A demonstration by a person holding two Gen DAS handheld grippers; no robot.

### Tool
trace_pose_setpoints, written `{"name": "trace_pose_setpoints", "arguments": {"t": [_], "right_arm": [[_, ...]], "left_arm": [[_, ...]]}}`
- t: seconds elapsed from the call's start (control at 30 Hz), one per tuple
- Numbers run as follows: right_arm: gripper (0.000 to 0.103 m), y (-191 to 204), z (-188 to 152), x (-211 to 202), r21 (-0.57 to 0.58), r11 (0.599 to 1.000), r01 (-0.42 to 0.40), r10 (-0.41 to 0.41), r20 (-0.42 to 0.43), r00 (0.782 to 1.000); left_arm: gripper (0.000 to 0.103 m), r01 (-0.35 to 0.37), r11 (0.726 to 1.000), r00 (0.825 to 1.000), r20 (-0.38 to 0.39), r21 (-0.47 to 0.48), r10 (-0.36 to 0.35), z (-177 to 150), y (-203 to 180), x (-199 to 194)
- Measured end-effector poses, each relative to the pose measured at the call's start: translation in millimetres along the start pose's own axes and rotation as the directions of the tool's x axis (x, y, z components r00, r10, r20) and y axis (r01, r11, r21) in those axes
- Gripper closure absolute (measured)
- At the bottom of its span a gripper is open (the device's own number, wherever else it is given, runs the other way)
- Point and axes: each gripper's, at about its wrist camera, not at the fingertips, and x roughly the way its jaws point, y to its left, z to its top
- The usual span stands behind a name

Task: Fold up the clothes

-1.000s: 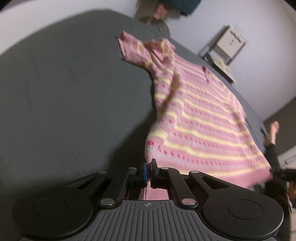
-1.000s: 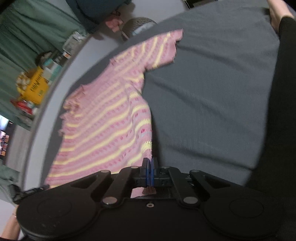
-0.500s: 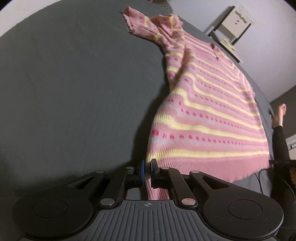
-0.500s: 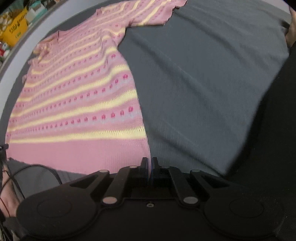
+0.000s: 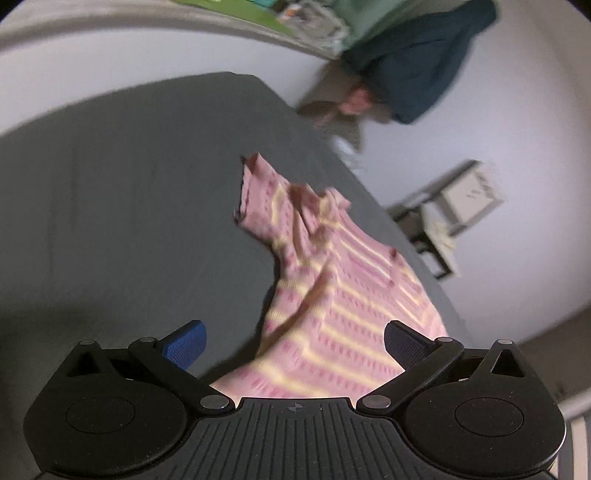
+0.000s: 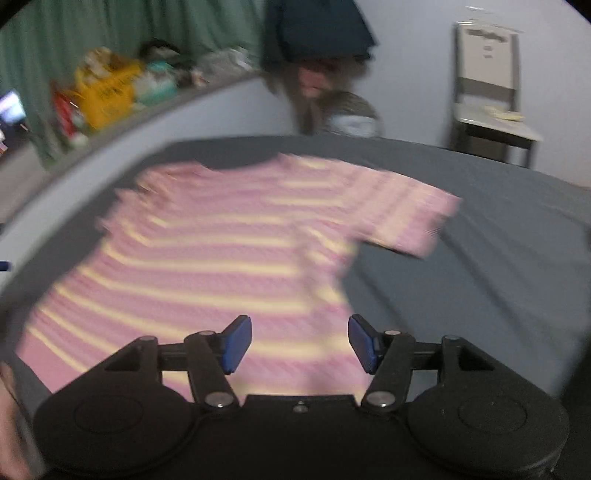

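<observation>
A pink knitted top [image 6: 221, 251] with yellow stripes lay spread on a dark grey bed [image 6: 480, 258], its hem toward the cameras and its neckline toward the far edge. In the right wrist view one short sleeve [image 6: 413, 218] stretched out flat to the right, and the body of the top looked mostly smooth, though the picture was blurred. In the left wrist view the same top [image 5: 332, 295] ran away diagonally, with its other sleeve [image 5: 258, 199] lying rumpled at the far end and a few folds along its near side.

The left gripper [image 5: 295, 341] hovered above the hem with its fingers [image 5: 184, 343] spread wide and opening; nothing was clamped between them, the cloth lying below. The right gripper [image 6: 300, 343] hung over the hem as well, its blue-padded fingers [image 6: 236, 343] apart and opening, with no cloth pressed between the pads.

Beyond the bed stood a pale wall, a light chair [image 6: 487, 85] and a dark blue garment [image 6: 314, 29] hanging up.
</observation>
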Motion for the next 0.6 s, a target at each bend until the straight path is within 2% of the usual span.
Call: {"name": "trace_pose_setpoints", "arguments": {"t": [0.07,0.1,0.13,0.17,0.2,0.3,0.37,0.43,0.5,0.53,0.57,0.6], "right_arm": [[0.046,10,7,22,0.024,0.993,-0.118,0.118,0.028,0.993],[0.046,14,7,34,0.038,0.984,-0.175,0.174,0.037,0.984],[0.046,16,5,45,0.054,0.971,-0.231,0.229,0.044,0.972],[0.047,16,-1,52,0.067,0.955,-0.288,0.284,0.059,0.957],[0.047,15,-9,57,0.078,0.936,-0.344,0.338,0.078,0.938],[0.047,1,-39,54,0.115,0.875,-0.470,0.457,0.118,0.881],[0.047,-6,-48,52,0.171,0.844,-0.509,0.500,0.098,0.861],[0.047,-12,-49,48,0.205,0.816,-0.541,0.536,0.082,0.840],[0.047,-12,-48,42,0.205,0.795,-0.571,0.564,0.096,0.820],[0.047,-11,-48,39,0.197,0.793,-0.577,0.569,0.102,0.816],[0.047,-10,-47,37,0.184,0.793,-0.581,0.572,0.103,0.814],[0.047,-9,-47,35,0.170,0.796,-0.581,0.573,0.100,0.814]], "left_arm": [[0.000,-0.140,0.987,0.990,0.024,0.077,0.138,19,-37,8],[0.000,-0.197,0.968,0.980,0.037,0.158,0.193,29,-53,19],[0.000,-0.253,0.936,0.967,0.053,0.244,0.247,38,-68,32],[0.000,-0.292,0.907,0.956,0.077,0.305,0.282,47,-78,47],[0.000,-0.309,0.891,0.951,0.109,0.333,0.289,58,-83,63],[0.000,-0.251,0.906,0.962,0.191,0.341,0.194,92,-76,110],[0.000,-0.229,0.913,0.961,0.229,0.338,0.157,106,-69,141],[0.001,-0.232,0.928,0.951,0.269,0.292,0.153,115,-55,172],[0.013,-0.206,0.957,0.947,0.288,0.206,0.142,120,-37,201],[0.031,-0.186,0.968,0.949,0.285,0.170,0.132,123,-29,216],[0.042,-0.177,0.971,0.952,0.277,0.160,0.128,123,-26,228],[0.042,-0.172,0.973,0.955,0.269,0.156,0.126,122,-23,239]]}}
